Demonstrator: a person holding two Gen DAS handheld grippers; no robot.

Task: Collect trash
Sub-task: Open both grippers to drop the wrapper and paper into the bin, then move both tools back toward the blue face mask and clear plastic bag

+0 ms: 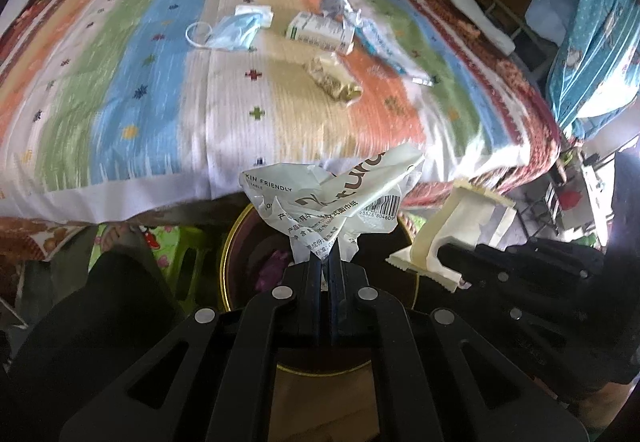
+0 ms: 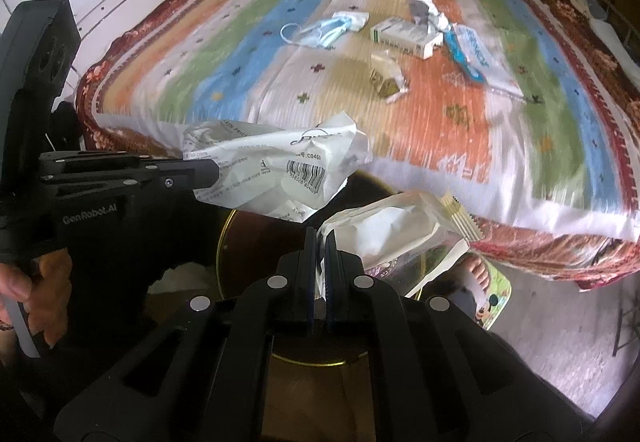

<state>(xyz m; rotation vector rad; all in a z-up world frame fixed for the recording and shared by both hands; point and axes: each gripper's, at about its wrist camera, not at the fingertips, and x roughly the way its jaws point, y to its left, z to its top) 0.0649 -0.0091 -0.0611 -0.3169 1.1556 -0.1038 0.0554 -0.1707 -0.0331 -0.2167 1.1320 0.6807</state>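
Striped bedspread (image 1: 160,82) carries the remaining trash: face mask (image 1: 234,32), small carton (image 1: 320,32), crumpled snack wrapper (image 1: 334,80). The gold-rimmed bin (image 1: 236,242) sits on the floor at the bed's edge. Left gripper (image 1: 328,262) is clamped on the white tissue wrapper (image 1: 340,194) and right gripper (image 2: 320,246) is pinched on the cream pouch (image 2: 392,230), both over the bin; judgement: release only once centred inside the rim, one at a time, so light film doesn't drift out.

bed (image 2: 248,54) | striped blanket | on it: face mask (image 2: 320,32), carton (image 2: 404,36), wrappers (image 2: 386,76)
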